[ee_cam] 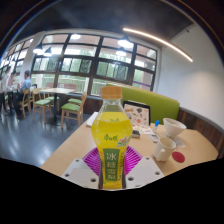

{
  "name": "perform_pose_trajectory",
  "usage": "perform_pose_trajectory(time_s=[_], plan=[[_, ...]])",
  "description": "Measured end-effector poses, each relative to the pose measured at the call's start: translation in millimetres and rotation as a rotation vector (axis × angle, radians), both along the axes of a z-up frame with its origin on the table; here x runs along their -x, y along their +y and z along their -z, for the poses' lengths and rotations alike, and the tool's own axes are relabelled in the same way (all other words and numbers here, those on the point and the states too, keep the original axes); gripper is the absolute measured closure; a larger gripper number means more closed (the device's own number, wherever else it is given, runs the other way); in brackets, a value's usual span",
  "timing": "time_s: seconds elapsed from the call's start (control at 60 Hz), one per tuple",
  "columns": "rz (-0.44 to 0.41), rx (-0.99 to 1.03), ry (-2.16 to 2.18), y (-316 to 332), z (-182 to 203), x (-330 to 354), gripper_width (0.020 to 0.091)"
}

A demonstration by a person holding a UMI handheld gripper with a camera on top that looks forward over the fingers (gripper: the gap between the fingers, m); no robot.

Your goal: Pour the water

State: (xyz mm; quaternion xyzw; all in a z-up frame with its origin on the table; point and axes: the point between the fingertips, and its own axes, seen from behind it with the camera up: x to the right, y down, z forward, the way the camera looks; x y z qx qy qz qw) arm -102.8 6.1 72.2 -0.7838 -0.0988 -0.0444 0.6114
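Observation:
A clear plastic bottle (pixel 111 135) of yellow drink, with an orange cap and a yellow label, stands upright between my fingers. My gripper (pixel 111 165) is shut on the bottle, its magenta pads (pixel 94 162) pressed against both sides of the lower body. The bottle hangs above a pale wooden table (pixel 75 148). Ahead and right of the bottle sit a white bowl (pixel 173 127) and a white cup (pixel 165 150) on that table.
A printed sheet or box (pixel 139 118) lies behind the bottle. A small red-marked object (pixel 180 156) rests beside the cup. A green sofa (pixel 158 103) backs the table. Chairs and another table (pixel 55 98) stand at left beneath large windows.

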Motion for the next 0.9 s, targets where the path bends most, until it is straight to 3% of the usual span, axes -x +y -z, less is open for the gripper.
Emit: perform_pose_trajectory(time_s=[0.117,0.333,0.383,0.5,0.683,0.9], plan=[[-0.040,0.013,0.269,22,-20,10,0.0852],[-0.125,-0.115,1.277,69,-114,-30,0.0853],[-0.104,-0.119,1.563,83,-130,-38,0.0851],[-0.111,-0.111,2.004,84,-132,-80,0.0845],[-0.006,-0.112,2.321,116,-125,-96,0.0845],[0.000,-0.086,2.436,105,-120,-106,0.0844]])
